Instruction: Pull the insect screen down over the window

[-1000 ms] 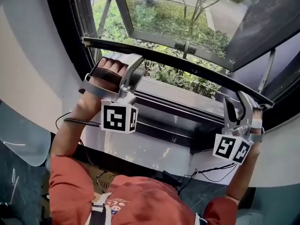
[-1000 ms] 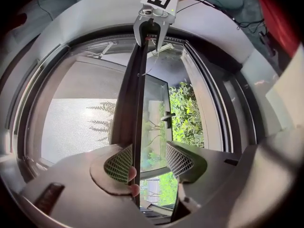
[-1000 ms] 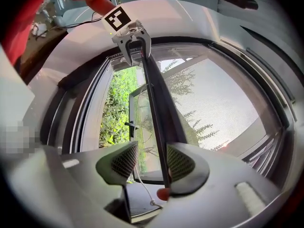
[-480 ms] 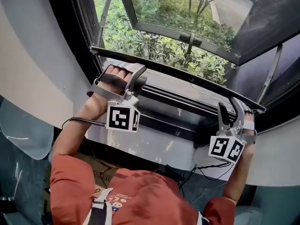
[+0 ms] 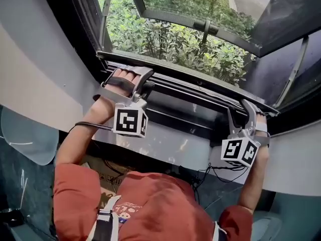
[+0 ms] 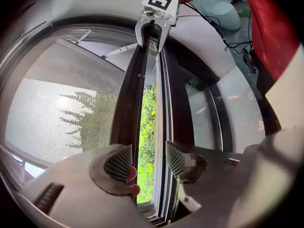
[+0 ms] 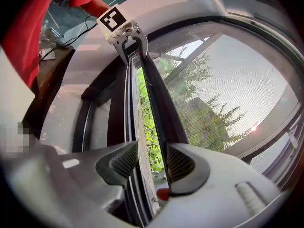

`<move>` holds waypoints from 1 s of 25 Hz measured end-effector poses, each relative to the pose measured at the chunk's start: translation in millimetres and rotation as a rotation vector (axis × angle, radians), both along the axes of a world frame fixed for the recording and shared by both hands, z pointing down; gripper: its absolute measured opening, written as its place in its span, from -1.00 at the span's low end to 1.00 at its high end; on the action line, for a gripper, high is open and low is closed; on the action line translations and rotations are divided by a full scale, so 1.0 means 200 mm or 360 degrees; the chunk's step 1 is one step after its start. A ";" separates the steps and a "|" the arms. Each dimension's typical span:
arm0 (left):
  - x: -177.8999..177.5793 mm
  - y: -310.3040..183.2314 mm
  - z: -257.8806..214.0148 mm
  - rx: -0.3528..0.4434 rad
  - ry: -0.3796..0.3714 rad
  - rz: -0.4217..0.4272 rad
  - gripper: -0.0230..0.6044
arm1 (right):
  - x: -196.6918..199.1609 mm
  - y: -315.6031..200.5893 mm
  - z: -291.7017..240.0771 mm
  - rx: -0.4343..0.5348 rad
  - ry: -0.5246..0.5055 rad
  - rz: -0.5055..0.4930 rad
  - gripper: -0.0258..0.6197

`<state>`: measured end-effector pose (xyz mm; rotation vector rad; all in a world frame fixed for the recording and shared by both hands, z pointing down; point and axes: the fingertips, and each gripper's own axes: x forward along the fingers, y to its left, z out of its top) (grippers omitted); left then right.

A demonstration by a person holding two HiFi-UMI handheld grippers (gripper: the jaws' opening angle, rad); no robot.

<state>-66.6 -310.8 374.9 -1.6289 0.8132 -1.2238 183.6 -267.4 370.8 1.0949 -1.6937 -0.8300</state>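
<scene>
Black bar (image 5: 200, 87): bottom edge of screen (image 6: 57, 113), just above sill (image 5: 180, 109), narrow green gap between.
Left tongs (image 6: 147, 158): spread, straddling bar above sill's left end, one pad beside it, seemingly for pressing down.
Right tongs (image 7: 152, 160): spread likewise above sill's right end, keeping bar level.
Next: probably seating bar fully on sill.

The person is wearing a red short-sleeved shirt (image 5: 150, 210), with a grey buckled strap (image 5: 104, 224) crossing it. The left gripper (image 5: 147, 79) and right gripper (image 5: 239, 112), both grey, are each carrying a white cube (image 5: 130, 120) printed with black square markers. A thin black cable (image 5: 88, 128) is hanging by the left one.
</scene>
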 end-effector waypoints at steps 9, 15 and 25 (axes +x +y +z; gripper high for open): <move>0.00 0.02 0.20 -0.0143 0.0005 0.0000 -0.22 | -0.01 0.03 0.19 -0.0152 -0.0045 -0.0018 -0.32; 0.00 0.04 0.20 -0.0225 0.0032 0.0010 -0.21 | -0.01 0.04 0.18 -0.0200 -0.0139 -0.0049 -0.32; 0.00 0.04 0.28 -0.0268 0.0001 -0.0011 -0.20 | -0.03 0.06 0.26 -0.0281 -0.0222 -0.0069 -0.18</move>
